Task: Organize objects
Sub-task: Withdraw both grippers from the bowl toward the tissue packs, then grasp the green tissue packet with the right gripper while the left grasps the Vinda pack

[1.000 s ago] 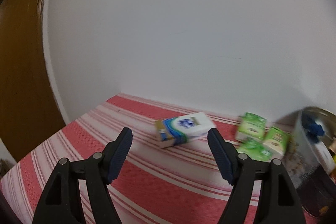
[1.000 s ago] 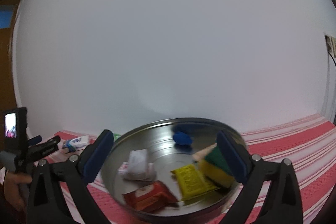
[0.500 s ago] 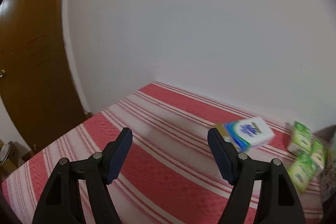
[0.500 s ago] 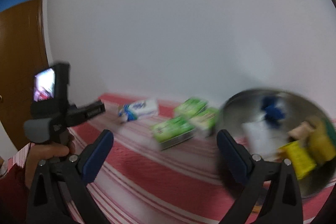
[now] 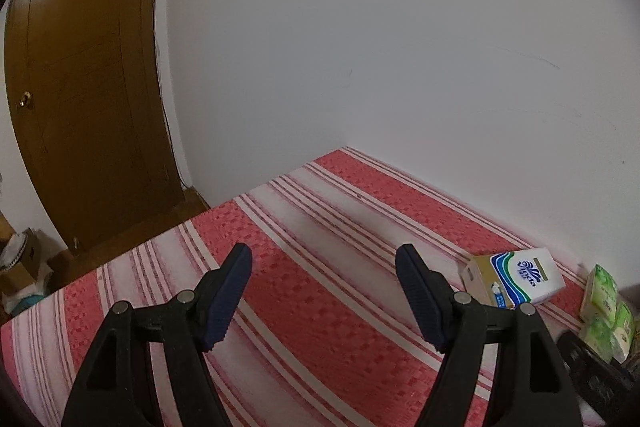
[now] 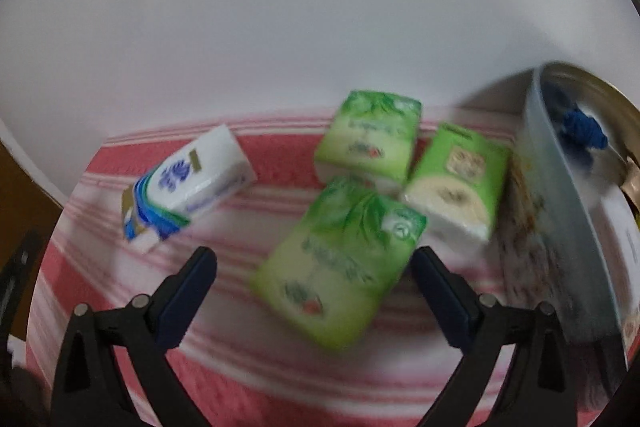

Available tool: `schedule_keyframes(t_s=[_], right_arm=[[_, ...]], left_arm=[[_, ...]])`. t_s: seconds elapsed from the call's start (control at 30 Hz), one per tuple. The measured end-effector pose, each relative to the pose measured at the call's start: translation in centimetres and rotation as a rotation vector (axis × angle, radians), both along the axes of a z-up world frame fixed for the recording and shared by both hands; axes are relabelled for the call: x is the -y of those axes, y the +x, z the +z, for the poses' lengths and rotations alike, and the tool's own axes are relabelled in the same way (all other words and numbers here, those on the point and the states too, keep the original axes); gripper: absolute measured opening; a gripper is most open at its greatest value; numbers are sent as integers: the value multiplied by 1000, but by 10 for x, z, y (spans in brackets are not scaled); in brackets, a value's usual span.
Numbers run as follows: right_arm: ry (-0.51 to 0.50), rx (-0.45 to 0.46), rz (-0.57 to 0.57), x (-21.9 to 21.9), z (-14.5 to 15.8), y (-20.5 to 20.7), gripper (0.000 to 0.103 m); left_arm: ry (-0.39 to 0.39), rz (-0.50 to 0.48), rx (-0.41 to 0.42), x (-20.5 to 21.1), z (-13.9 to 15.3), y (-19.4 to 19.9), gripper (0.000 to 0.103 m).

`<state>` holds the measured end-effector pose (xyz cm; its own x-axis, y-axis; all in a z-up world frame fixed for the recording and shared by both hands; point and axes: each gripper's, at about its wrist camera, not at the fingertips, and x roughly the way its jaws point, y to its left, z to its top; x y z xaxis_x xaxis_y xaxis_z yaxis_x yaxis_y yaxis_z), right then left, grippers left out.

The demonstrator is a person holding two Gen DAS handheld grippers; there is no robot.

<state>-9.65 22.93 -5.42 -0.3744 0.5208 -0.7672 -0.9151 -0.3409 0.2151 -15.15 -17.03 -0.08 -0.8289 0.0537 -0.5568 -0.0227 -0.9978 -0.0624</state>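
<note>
Both jaws stand wide and hold nothing; my right gripper [image 6: 314, 281] points down at a green pack [image 6: 340, 263] that lies just ahead of it, a little right of the gap's middle, with neither pad touching it; my left gripper [image 5: 324, 297] has only bare striped cloth [image 5: 304, 227] between its jaws, with a white-and-blue pack [image 5: 516, 281] just beyond its right jaw.

My reading is that the step in hand is the reach for that near green pack, nothing yet gripped; the next move calls for bringing the right jaws down astride it across its short width, then closing.

Two more green packs [image 6: 370, 137] [image 6: 456, 183] lie past the near one and seem to touch it, so a jaw sliding too far could shove them; the right view is blurred, so I cannot tell the contact for sure. A metal tin [image 6: 568, 195], with a blue thing [image 6: 582, 131] inside, stands close off the right jaw and leaves little room on that side; to the left the white-and-blue pack lies apart.
</note>
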Motion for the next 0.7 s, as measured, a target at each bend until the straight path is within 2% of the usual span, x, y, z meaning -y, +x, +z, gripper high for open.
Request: schedule_keyframes(t_s=[0.07,0.13,0.17,0.2,0.27,0.33,0.5,0.57,0.63,0.7], right_arm=[[3,73,12,-7,-2,-11,103],[11,109,25,-7,-3,-15,100],[29,132,37,-5,-2,-16,89],[53,154,58,-3,-1,-16,74],[69,155,107,0,1,-13,53],[52,136,133,2,2,-6,53],[49,-109,250,26,15,34,53],[112,-175,302,51,29,56,53],[191,-204,332,75,41,81,53],[266,-220,349,97,49,107,53]], left_arm=[[6,-5,5,0,1,-1,76],[7,-2,4,2,1,-3,76],[8,-3,6,2,1,-3,76],[10,-4,9,2,1,-4,76],[11,-5,17,2,1,-4,76],[7,-18,24,2,0,-5,76],[-13,-69,24,-2,-1,-8,76],[-12,-108,22,-5,0,-8,76],[12,-152,26,-8,1,-6,76],[66,-225,39,-13,2,-4,76]])
